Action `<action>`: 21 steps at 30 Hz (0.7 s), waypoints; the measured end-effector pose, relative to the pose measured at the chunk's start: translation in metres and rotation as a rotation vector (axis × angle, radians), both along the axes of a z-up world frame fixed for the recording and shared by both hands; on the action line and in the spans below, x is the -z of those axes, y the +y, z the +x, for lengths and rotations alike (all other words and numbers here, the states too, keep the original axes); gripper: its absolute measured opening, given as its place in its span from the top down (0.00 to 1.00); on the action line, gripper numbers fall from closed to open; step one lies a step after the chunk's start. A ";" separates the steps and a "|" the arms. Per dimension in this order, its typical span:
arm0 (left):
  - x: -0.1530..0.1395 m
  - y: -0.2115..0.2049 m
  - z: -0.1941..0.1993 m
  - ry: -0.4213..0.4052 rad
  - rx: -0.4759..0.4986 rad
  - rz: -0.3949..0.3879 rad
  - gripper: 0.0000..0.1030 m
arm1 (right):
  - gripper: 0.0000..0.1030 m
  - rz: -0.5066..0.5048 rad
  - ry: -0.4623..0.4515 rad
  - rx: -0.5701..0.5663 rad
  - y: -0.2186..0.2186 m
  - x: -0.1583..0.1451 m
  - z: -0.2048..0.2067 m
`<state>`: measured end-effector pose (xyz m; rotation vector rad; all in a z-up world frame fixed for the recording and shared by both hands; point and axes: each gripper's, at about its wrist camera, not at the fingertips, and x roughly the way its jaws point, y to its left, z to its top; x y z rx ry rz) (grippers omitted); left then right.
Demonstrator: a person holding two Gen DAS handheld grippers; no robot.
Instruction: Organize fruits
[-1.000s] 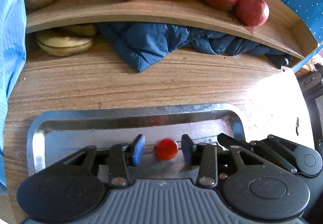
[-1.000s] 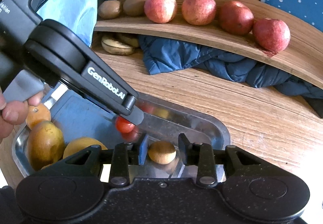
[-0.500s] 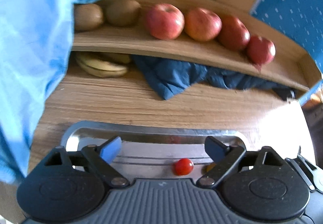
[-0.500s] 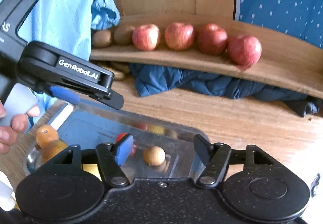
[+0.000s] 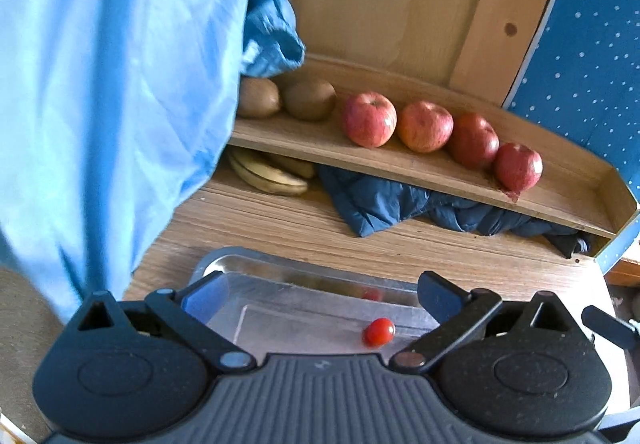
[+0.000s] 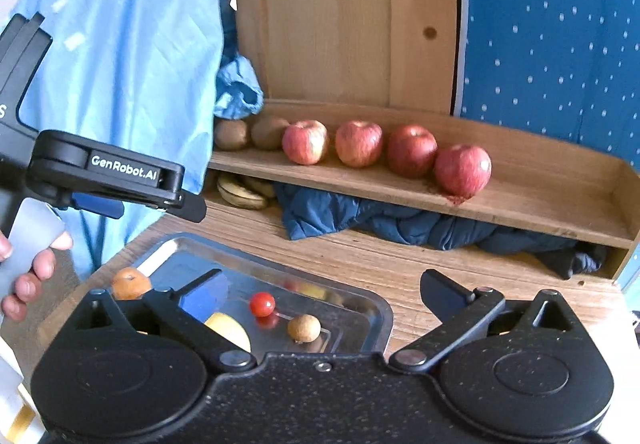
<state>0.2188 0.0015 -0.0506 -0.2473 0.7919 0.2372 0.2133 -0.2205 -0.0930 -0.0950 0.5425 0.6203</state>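
A steel tray (image 6: 380,318) (image 5: 288,264) lies on the wooden table. In it rest a cherry tomato (image 6: 262,304) (image 5: 378,332), a small round tan fruit (image 6: 304,328), an orange (image 6: 130,282) and a yellow fruit (image 6: 228,328). My left gripper (image 5: 320,294) hangs open above the tray, nothing between its fingers; its body also shows from the side in the right wrist view. My right gripper (image 6: 320,292) is open too, raised over the tray's near right part. Several red apples (image 6: 358,144) and two kiwis (image 5: 310,99) line the wooden shelf (image 6: 520,204).
Bananas (image 5: 266,174) and a dark blue cloth (image 6: 400,224) lie under the shelf. A person's light blue garment (image 5: 112,104) fills the left side. A hand (image 6: 28,268) holds the left gripper's handle. A blue dotted wall (image 6: 560,24) stands at the right.
Both grippers opened wide, let go of the tomato and the tan fruit, and rose back from the tray. Both fruits now rest in the tray.
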 end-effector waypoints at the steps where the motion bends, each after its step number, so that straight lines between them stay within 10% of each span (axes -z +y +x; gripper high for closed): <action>1: -0.002 -0.002 -0.007 -0.008 -0.003 0.008 0.00 | 0.01 0.001 -0.005 -0.007 -0.002 -0.003 -0.005; 21: -0.016 0.026 -0.133 -0.110 0.054 0.098 0.00 | 0.01 0.024 -0.043 0.098 0.015 -0.012 -0.107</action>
